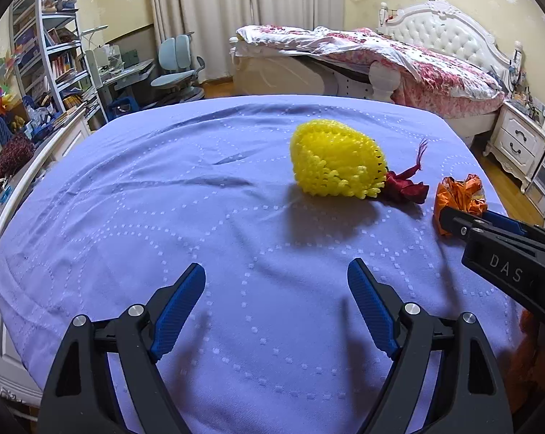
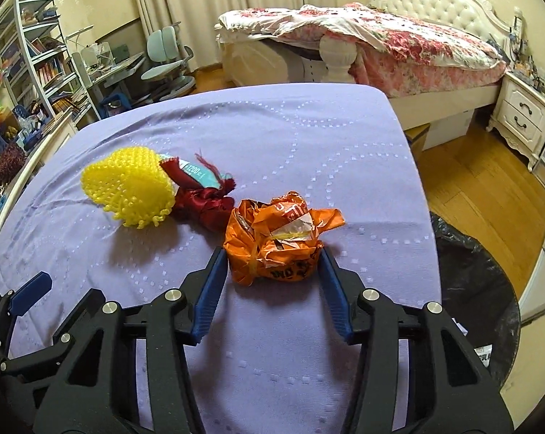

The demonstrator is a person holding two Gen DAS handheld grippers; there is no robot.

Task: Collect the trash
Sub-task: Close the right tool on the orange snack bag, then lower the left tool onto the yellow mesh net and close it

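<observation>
On the purple sheet (image 2: 272,137) covering the near bed, three bits of trash sit in a loose row: a yellow foam net (image 2: 131,184) on the left, a dark red ribbon (image 2: 203,206) bunched up right against it, and a crumpled orange bag (image 2: 276,238) just to the right of that, close to the sheet's right edge. Tucked behind the ribbon there's a small teal card (image 2: 194,173) with some print on it, can't read much of it. From the right wrist cam, the right gripper (image 2: 272,264) has its blue fingers spread on either side of the orange bag, tips about level with its near half; the right tip looks like it's touching the plastic, the left one seems just shy, so it's straddling the bag rather than pinching it. Left wrist cam shows the left gripper (image 1: 277,282) hanging over bare sheet nearer than the foam net (image 1: 336,161), fingers wide apart and holding nothing. In that view the ribbon (image 1: 406,186) pokes out from the net's right side and the orange bag (image 1: 457,199) is partly hidden by the right gripper (image 1: 444,222) coming in from the right. Off the bed's right side there's a black trash bag (image 2: 468,278) open on the wood floor (image 2: 475,181).
</observation>
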